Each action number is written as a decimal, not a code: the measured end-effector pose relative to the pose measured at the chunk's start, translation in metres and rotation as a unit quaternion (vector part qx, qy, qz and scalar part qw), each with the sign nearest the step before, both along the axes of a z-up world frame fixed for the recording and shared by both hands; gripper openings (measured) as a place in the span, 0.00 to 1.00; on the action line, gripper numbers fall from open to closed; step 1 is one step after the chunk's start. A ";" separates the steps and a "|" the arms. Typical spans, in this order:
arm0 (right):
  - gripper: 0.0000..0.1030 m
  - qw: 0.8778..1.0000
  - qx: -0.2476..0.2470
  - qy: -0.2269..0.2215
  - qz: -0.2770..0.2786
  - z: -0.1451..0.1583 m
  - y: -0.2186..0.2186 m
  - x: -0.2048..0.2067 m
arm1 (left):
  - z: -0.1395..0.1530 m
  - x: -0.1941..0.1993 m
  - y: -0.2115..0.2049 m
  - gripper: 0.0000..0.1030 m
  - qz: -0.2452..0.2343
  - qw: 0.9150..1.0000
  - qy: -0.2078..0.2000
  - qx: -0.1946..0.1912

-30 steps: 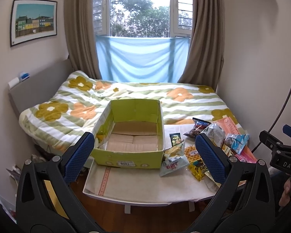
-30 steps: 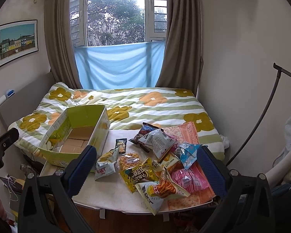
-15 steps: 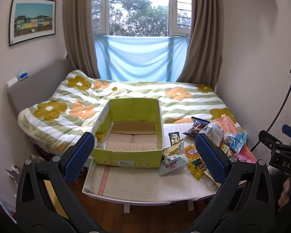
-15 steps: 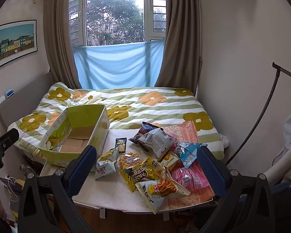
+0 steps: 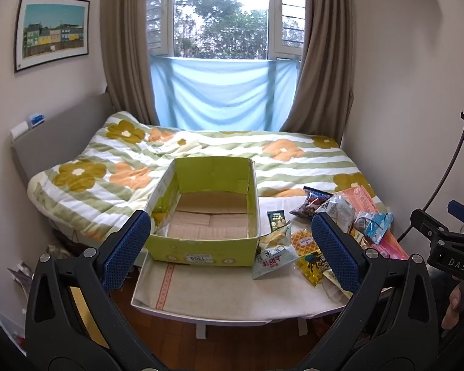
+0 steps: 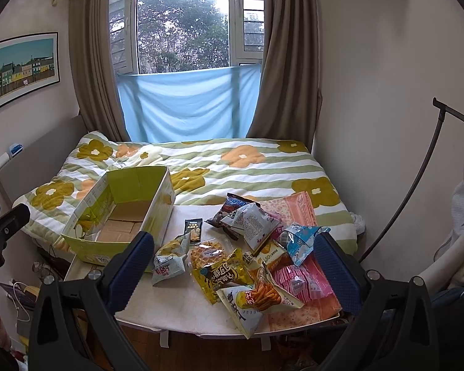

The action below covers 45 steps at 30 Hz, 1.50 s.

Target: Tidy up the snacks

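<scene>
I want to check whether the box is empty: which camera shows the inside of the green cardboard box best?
The left wrist view: it faces the green cardboard box squarely, showing its whole bare floor. The right wrist view sees it obliquely, the floor partly hidden.

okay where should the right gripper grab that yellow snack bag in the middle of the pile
Probably the yellow snack bag by its left sealed edge, coming from above: it lies flat on the table, that side is bare, and other packets overlap its right. The right gripper is open.
</scene>
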State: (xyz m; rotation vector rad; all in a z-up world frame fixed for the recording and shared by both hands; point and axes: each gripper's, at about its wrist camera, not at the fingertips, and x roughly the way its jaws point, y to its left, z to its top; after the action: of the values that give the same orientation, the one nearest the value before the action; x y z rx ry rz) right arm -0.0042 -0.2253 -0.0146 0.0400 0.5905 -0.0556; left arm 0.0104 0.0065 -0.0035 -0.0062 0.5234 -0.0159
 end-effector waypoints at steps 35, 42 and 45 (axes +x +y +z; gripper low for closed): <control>1.00 0.995 0.040 0.074 -0.051 -0.053 -0.037 -0.011 | -0.048 0.027 -0.023 1.00 -0.100 0.992 0.074 -0.022; 1.00 0.985 0.090 0.142 -0.049 -0.113 -0.065 0.013 | -0.086 0.071 -0.084 1.00 -0.174 0.976 0.127 0.014; 1.00 0.978 0.120 0.164 -0.039 -0.136 -0.077 0.024 | -0.109 0.094 -0.113 1.00 -0.214 0.964 0.152 0.045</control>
State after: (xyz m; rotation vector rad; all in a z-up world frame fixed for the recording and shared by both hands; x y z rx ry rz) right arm 0.0198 -0.3021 -0.1509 0.2934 0.9244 -0.0665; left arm 0.1046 -0.1070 -0.1122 0.1970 0.8254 -0.4195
